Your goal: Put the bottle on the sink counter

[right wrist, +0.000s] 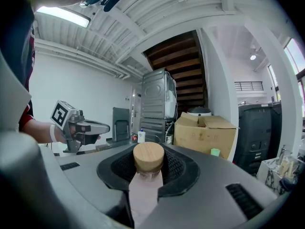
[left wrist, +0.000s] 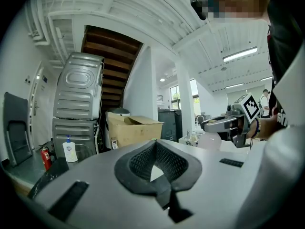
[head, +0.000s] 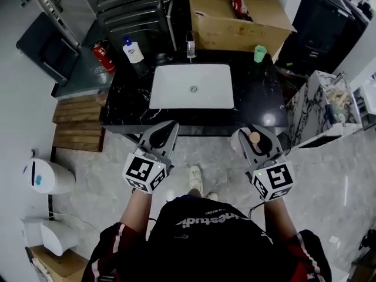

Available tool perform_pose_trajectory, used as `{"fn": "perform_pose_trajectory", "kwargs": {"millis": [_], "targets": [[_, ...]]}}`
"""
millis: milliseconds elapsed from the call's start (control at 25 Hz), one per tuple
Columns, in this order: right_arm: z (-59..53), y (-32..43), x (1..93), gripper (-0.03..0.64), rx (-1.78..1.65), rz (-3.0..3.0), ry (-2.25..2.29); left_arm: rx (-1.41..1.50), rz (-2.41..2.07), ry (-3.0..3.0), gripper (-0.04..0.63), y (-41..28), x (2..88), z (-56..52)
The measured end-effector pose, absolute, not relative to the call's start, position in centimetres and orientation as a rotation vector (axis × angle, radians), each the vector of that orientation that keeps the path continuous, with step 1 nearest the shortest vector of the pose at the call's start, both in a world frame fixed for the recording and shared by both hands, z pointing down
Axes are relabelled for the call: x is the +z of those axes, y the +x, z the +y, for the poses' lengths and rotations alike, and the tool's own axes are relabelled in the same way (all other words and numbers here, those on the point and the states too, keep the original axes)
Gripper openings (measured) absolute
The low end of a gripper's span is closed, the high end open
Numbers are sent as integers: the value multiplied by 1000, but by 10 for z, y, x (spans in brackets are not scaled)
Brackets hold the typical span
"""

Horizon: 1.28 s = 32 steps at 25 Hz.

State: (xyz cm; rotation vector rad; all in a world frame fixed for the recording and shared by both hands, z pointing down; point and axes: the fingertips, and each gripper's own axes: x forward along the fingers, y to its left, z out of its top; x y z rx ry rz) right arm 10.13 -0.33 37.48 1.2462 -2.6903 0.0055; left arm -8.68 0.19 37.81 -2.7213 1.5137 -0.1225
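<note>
Fingers of the right gripper point(right wrist: 148, 168) grip the bottle point(right wrist: 144, 194); left gripper point(left wrist: 155, 147) closed, empty. Released short of the surface point(head: 126, 107), the bottle would fall.

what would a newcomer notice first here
The white rectangular sink basin set in the glossy black marble counter stands out at the head view's centre. Just below it, the right gripper clamps a pale pink bottle with a round wooden cap, while the left gripper is shut and empty.
</note>
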Motion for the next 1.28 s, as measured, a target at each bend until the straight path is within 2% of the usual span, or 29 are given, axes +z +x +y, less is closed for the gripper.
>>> {"fn": "perform_pose_trajectory", "kwargs": {"millis": [680, 960, 1280], "targets": [[-152, 45, 354, 137, -38, -2608, 1435, -43, 1350, -2784, 15, -141, 369, -167], [-180, 55, 352, 137, -33, -2527, 1551, -18, 1213, -2854, 15, -118, 372, -211], [-205, 101, 365, 137, -9, -2408, 1666, -19, 1057, -2939, 15, -58, 385, -247]]}}
